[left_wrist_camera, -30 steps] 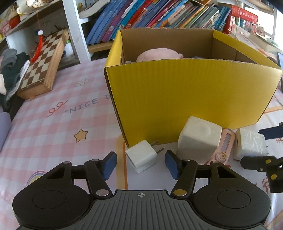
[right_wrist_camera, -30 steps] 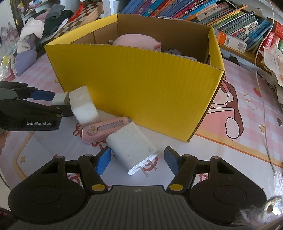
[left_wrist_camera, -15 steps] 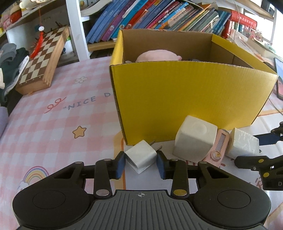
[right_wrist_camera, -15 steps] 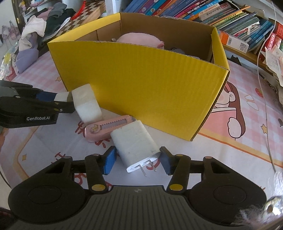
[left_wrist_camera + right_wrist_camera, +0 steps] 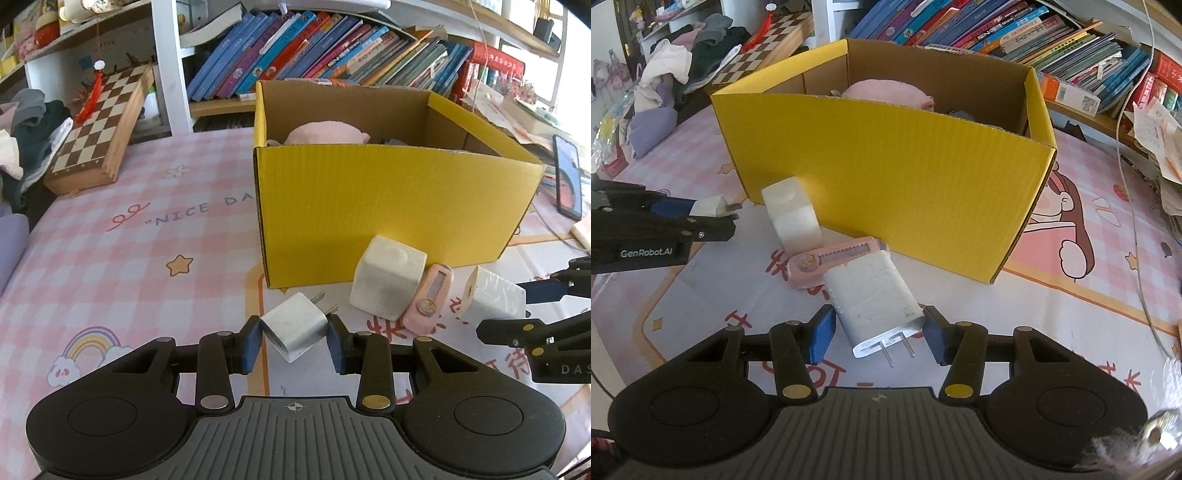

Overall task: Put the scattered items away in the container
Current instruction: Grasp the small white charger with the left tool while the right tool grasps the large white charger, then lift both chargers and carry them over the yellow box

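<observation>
The yellow cardboard box (image 5: 388, 206) (image 5: 886, 173) stands open on the pink checked mat, with a pink plush (image 5: 325, 133) inside. My left gripper (image 5: 293, 339) is shut on a small white plug charger (image 5: 295, 326), prongs pointing at the box. In the right wrist view that left gripper (image 5: 716, 216) holds the small charger (image 5: 709, 206) at far left. My right gripper (image 5: 879, 338) is shut on a larger white charger (image 5: 871, 295), prongs toward the camera. A white cube block (image 5: 388, 282) and a pink utility knife (image 5: 428, 299) lie against the box front.
A wooden chessboard (image 5: 99, 129) leans at the back left, near a pile of clothes (image 5: 672, 70). Rows of books (image 5: 332, 55) fill the shelf behind the box. A phone (image 5: 569, 177) and a thin cable (image 5: 1134, 221) lie to the box's right.
Both grippers went from open to shut, each closing on its charger. Both views now sit higher and a little further from the box.
</observation>
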The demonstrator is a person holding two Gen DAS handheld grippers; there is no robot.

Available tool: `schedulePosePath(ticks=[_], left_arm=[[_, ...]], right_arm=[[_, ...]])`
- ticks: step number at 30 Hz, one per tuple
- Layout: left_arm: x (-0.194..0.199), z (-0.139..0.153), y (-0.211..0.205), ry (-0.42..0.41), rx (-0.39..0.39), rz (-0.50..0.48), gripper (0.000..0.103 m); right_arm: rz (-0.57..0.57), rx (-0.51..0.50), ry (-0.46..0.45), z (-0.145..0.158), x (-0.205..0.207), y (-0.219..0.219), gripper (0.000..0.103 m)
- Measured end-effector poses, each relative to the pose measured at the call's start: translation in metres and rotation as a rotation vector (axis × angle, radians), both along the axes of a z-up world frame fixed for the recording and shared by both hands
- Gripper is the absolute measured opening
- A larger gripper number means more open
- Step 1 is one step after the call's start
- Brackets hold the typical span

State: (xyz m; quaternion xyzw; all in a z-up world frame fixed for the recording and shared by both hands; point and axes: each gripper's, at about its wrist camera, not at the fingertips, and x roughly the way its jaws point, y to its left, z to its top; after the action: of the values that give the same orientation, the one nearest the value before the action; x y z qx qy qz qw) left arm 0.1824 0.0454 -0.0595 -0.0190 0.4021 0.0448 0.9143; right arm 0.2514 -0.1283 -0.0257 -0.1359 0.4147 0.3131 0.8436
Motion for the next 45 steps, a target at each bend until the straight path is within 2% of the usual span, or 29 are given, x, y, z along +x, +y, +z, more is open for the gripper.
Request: schedulePosePath(ticks=[17,27,36,45], left_arm=[[-0.042,0.017,-0.004,-0.057,-0.012,-0.064,0.036],[-0.06,0.039,-0.004,-0.128,0.007,-0.098,0.036],[-0.063,0.074,-0.008,-0.214,0.042,-0.181,0.036],[-0.042,0.109,-0.006,-0.295,0.069,-0.236,0.036]], right_arm=[[-0.055,0.004,-0.035,0.014,-0.05,-0.006,0.049],[-0.082,0.039,-0.055,0.033,-0.065,-0.012,0.049],[-0.084,0.082,-0.095,0.07,-0.065,-0.02,0.049],[-0.025,0.092,-0.185,0.115,-0.052,-0.018,0.049]])
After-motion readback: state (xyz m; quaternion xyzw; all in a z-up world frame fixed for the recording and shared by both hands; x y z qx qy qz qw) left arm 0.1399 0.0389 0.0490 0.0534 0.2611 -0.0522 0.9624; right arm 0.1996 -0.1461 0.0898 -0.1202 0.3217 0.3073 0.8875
